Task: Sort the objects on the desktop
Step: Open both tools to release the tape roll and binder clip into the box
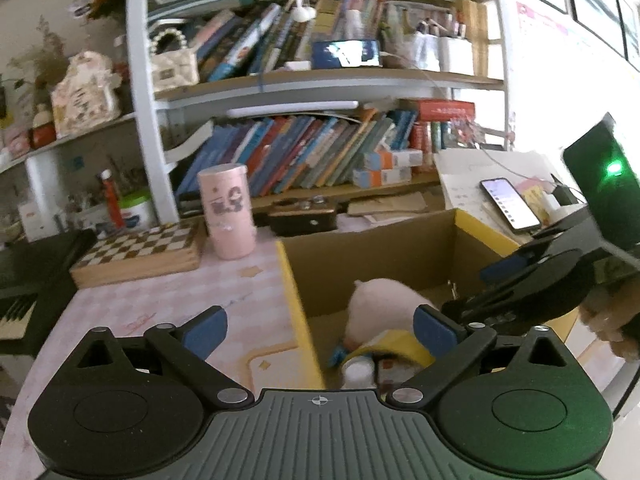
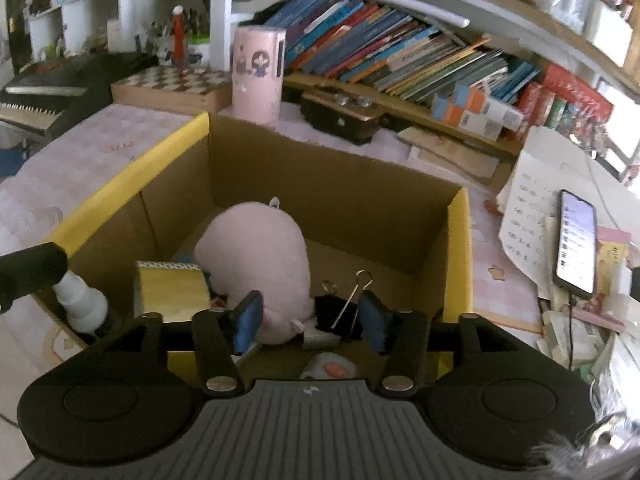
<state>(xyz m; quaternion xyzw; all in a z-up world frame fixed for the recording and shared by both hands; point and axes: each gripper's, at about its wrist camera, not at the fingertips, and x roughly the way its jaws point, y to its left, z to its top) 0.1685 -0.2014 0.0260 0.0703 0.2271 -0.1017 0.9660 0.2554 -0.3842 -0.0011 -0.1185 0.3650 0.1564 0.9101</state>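
Right gripper (image 2: 312, 320) released over the box's (image 2: 458, 248) near edge, black clip (image 2: 340, 314) loose between its pads, pink plush (image 2: 260, 260) inside, left gripper (image 1: 320, 326) released, empty.

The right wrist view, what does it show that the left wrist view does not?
Only the right wrist view shows the binder clip lying in the box, between the open right gripper fingers. Only the left wrist view shows the open left gripper and the handbag on the shelf. Both show the box, the pink plush, the pink tin and the phone.
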